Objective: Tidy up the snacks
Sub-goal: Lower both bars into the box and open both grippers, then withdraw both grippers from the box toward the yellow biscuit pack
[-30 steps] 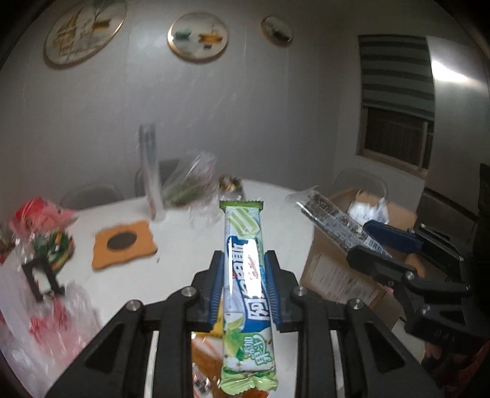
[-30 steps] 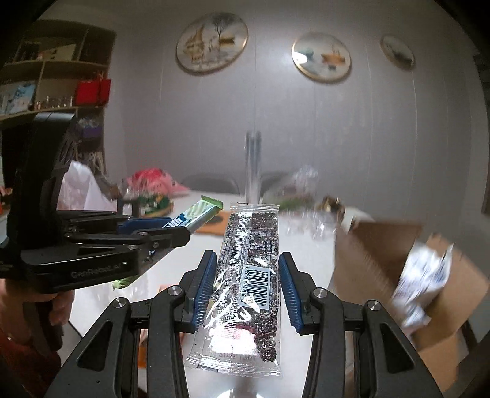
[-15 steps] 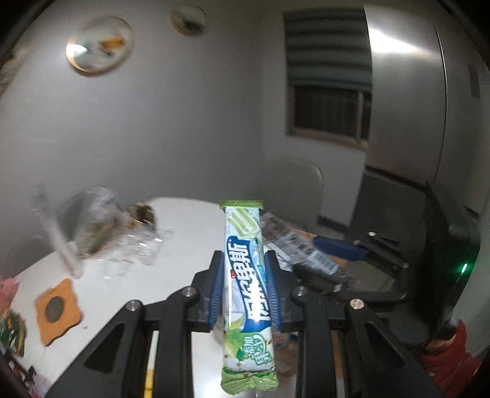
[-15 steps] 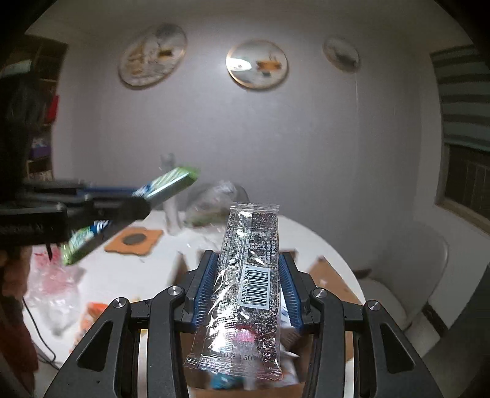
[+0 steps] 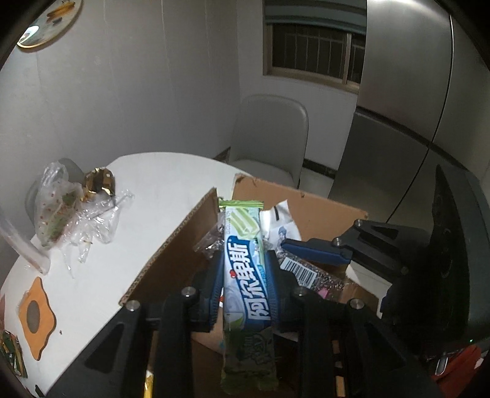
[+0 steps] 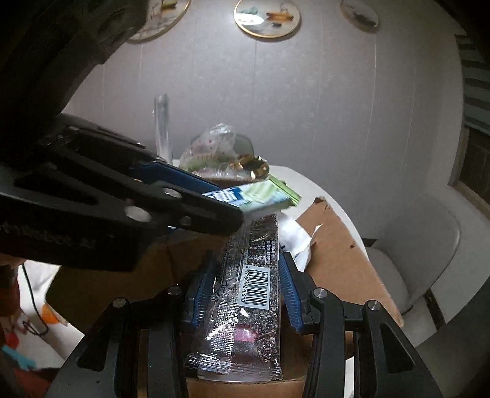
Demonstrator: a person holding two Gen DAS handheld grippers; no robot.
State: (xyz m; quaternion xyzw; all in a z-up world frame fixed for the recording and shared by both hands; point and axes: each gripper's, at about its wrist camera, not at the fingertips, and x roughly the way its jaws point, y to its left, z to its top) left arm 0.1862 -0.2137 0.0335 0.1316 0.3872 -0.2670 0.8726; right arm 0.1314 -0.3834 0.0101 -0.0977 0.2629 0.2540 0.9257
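Both grippers clamped on snack packets above the open cardboard box (image 5: pixel 321 208).

Left gripper (image 5: pixel 243 275) pads press a green-and-blue wafer bar (image 5: pixel 245 263); right gripper (image 6: pixel 245 284), jaws set wider, grips a clear seed bar (image 6: pixel 251 275) with barcode. Box stands at the edge of a white table (image 5: pixel 159 183), holding other packets. Left view alone shows chair (image 5: pixel 272 134) and window (image 5: pixel 312 46); right view shows wall plates (image 6: pixel 266 16).
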